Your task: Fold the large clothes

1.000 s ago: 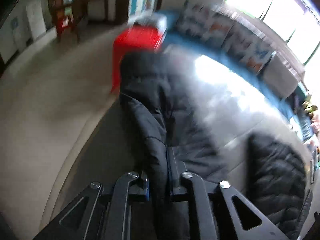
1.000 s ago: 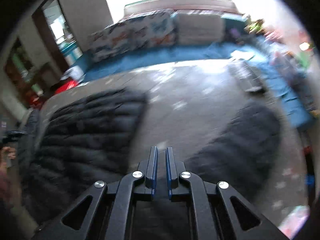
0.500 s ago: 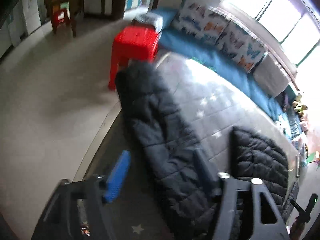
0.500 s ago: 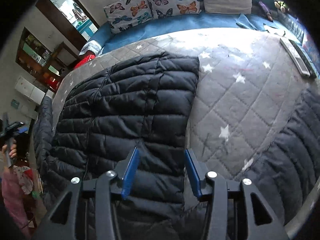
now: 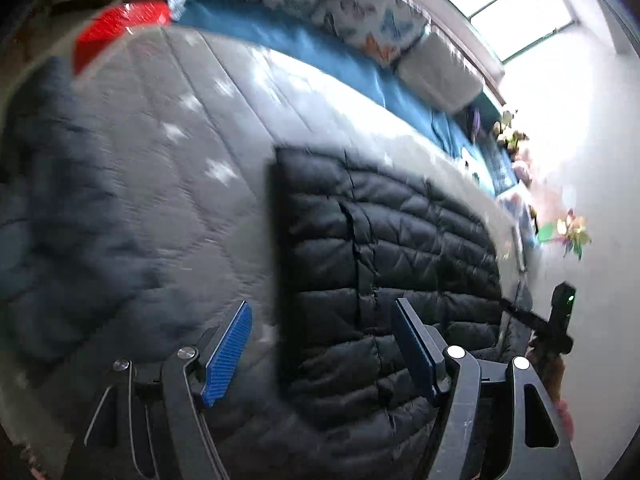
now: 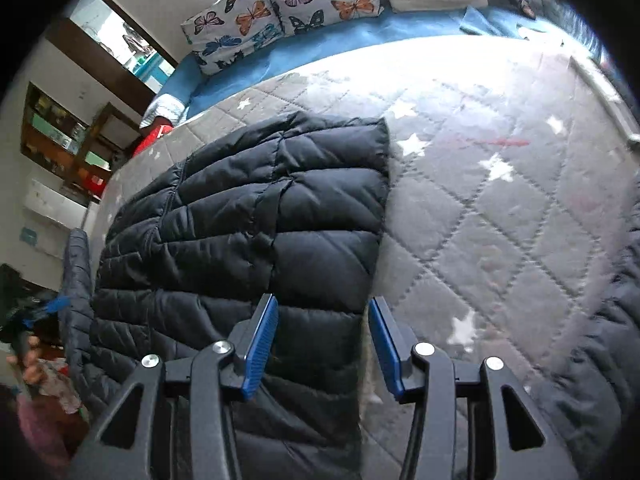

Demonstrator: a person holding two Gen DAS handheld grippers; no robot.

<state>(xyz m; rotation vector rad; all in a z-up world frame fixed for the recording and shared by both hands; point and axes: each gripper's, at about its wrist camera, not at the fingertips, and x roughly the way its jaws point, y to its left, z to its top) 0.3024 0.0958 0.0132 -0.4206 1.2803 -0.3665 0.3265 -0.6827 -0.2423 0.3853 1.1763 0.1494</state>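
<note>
Your left tool (image 5: 320,344) hangs above the bed (image 5: 208,128) with its two blue pads (image 5: 228,356) wide apart, and nothing is between them. Under it you see the black quilted jacket (image 5: 384,264), lying flat on the grey quilt with white stars, and the jacket's straight folded edge runs just under the gap of the tool. To the left, at the side of the bed, there is another dark padded part (I cannot tell if it is a sleeve of the same jacket; the picture is blurred there). Behind the bed are a blue couch (image 5: 320,52) with butterfly cushions (image 5: 332,4), and a red stool (image 5: 120,28).

Your right tool (image 6: 322,344) is also apart, a little less wide, and it grips nothing. Its left pad (image 6: 260,346) is over the jacket (image 6: 248,232) and its right pad is over the bare quilt (image 6: 500,220), so the jacket's right edge passes between them without touching. The jacket lies with its quilted side up, on the left half of the bed in this view. At the right border more dark padded cloth (image 6: 600,352) lies on the quilt. At the far left your hand (image 6: 30,364) is seen beside the bed.
</note>
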